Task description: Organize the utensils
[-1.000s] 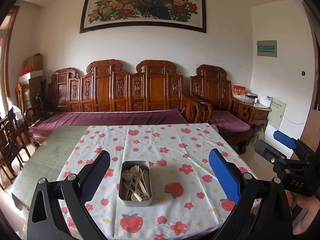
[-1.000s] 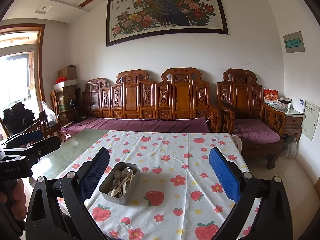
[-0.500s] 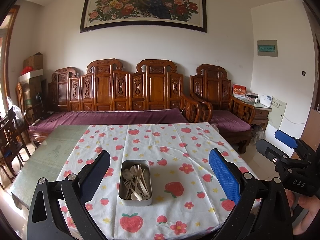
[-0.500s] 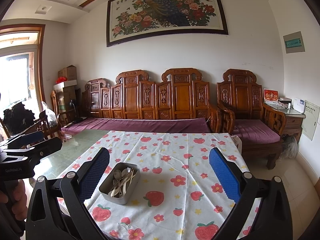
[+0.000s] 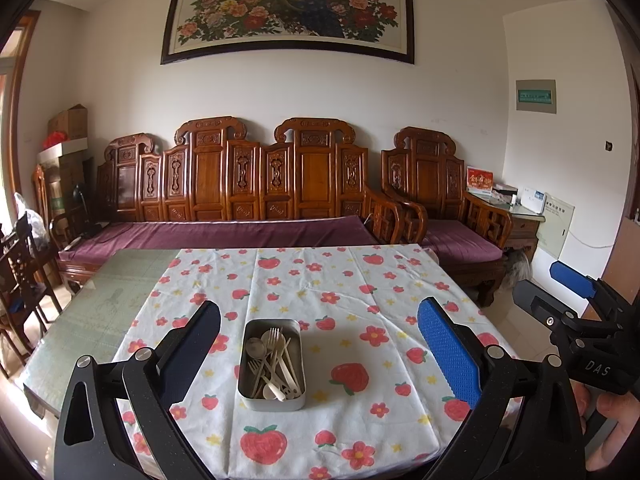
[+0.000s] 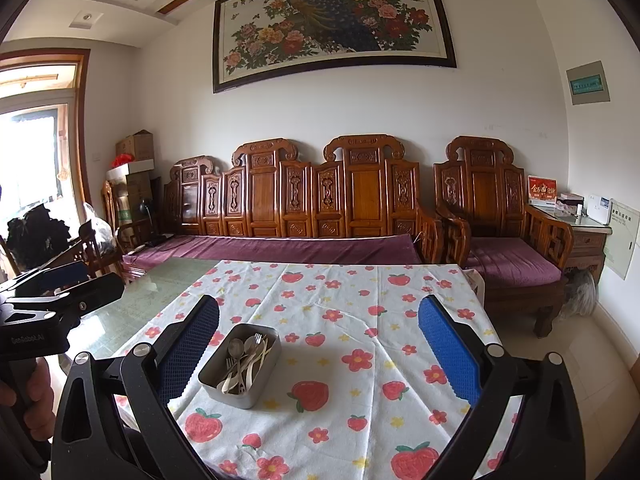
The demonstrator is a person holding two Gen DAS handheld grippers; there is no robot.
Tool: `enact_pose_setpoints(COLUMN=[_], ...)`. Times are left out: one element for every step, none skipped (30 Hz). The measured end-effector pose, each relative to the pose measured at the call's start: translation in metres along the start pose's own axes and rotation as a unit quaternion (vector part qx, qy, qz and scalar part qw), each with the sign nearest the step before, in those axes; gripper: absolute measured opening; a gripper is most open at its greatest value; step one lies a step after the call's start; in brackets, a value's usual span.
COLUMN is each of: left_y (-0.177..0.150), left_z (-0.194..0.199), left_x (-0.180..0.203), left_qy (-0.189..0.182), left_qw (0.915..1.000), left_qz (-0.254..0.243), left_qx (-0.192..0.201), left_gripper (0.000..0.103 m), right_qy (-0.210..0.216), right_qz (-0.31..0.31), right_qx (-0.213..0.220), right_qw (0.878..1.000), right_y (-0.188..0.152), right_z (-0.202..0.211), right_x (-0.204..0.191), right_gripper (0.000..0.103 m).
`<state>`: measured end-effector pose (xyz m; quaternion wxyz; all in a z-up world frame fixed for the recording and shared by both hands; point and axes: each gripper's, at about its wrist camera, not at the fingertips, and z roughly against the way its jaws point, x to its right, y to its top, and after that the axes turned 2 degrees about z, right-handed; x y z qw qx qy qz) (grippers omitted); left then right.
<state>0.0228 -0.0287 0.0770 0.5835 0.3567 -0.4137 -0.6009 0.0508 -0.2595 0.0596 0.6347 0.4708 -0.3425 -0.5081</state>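
A grey metal tin sits on the strawberry-print tablecloth near the table's front edge. It holds several forks and spoons, some metal, some cream plastic. The tin also shows in the right wrist view, with the utensils inside. My left gripper is open and empty, held above and in front of the tin. My right gripper is open and empty, to the right of the tin; it also shows in the left wrist view.
The cloth covers the right part of a glass-topped table. A carved wooden sofa with purple cushions stands behind it, an armchair to its right. Dark chairs stand at the left.
Both grippers have stayed nearly still; the view shifted only slightly. The tin and utensils have not moved.
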Motion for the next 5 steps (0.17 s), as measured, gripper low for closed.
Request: enact_pose_setpoints(left_y=[-0.0011,-0.0017,-0.0022,-0.0025,-0.0024], left_z=[-0.0013,-0.0023,-0.0031,-0.0039,-0.0037], left_x=[-0.0007,-0.0007,-0.0006,-0.0006,-0.0012], left_qy=[0.0,0.001,0.001,0.001,0.001], left_qw=[1.0,1.0,1.0,1.0,1.0], left_qz=[0.0,0.0,0.0,0.001,0.001], left_qx=[-0.001,-0.001,-0.002,-0.002,-0.002], left_gripper=[0.095,0.095,0.095,0.095,0.095], right_qy=[-0.001,-0.001,0.0,0.0,-0.001], right_qz=[0.0,0.0,-0.001,0.0,0.001], right_qx=[0.0,-0.001,-0.001,0.0,0.0], right_qw=[1.0,1.0,1.0,1.0,1.0], right_y=[0.0004,0.0,0.0,0.0,0.0005], right_z=[-0.0003,-0.0006,-0.0002,0.0001,-0.0003], right_x=[-0.0003,0.0,0.0001,-0.0002,-0.0001], right_gripper=[0.101,0.101,0.101,0.101,0.101])
